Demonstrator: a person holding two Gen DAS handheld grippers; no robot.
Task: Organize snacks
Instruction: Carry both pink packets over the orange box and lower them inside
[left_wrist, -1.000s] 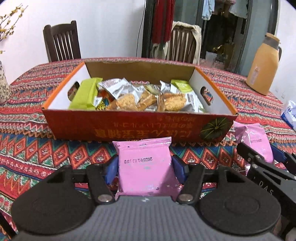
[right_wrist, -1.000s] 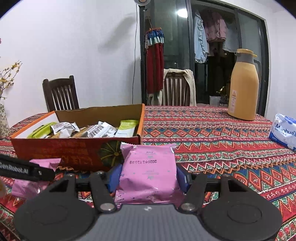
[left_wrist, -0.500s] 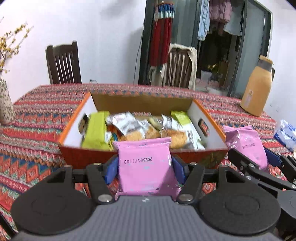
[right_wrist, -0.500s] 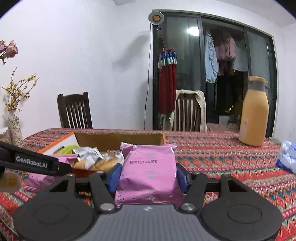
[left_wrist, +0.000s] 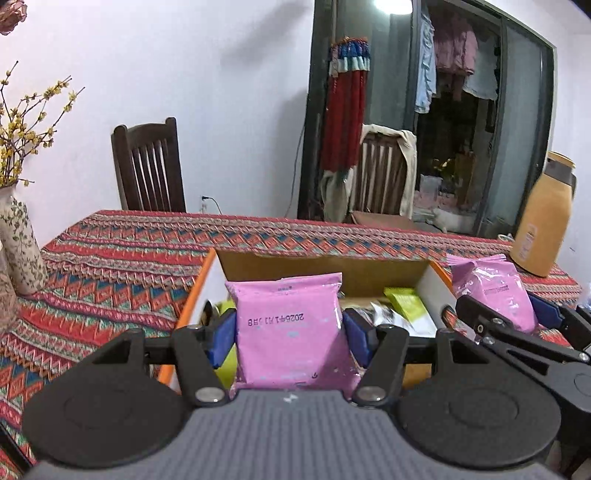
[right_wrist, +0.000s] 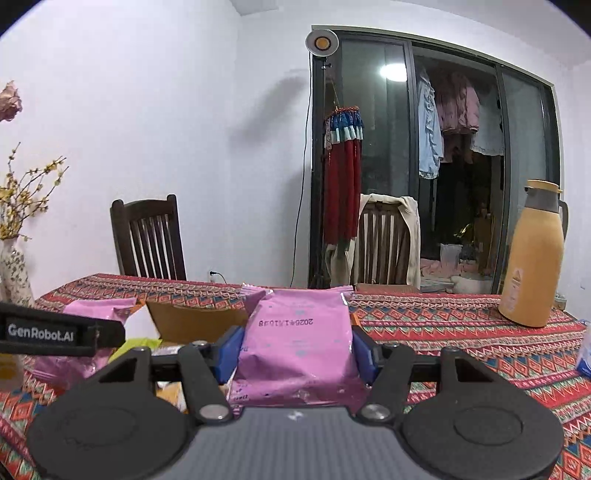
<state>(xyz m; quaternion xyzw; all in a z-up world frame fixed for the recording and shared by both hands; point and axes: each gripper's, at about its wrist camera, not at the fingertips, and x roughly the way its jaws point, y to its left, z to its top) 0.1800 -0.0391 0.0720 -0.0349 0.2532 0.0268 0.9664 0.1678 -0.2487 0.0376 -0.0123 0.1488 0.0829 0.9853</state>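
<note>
Patterned red cloth covers the table (left_wrist: 122, 254) in the left wrist view, where the left gripper (left_wrist: 288, 332) is clamped by its blue pads on a pink snack packet (left_wrist: 288, 325) held upright over the open cardboard box (left_wrist: 325, 271), likely so it can drop among the green and silver packets below, while at three o'clock the right gripper (left_wrist: 495, 314) carries a second pink packet (left_wrist: 491, 291) beside the box's right wall. From the right wrist view, white wall and dark glass doors fill the background with a tan thermos (right_wrist: 532, 258) at three o'clock, and the right gripper (right_wrist: 295, 347) squeezes its own puffy, glossy pink packet (right_wrist: 299, 339), date stamp facing the lens, with the box (right_wrist: 195, 317) and the left-hand packet (right_wrist: 99, 308) at nine o'clock.
</note>
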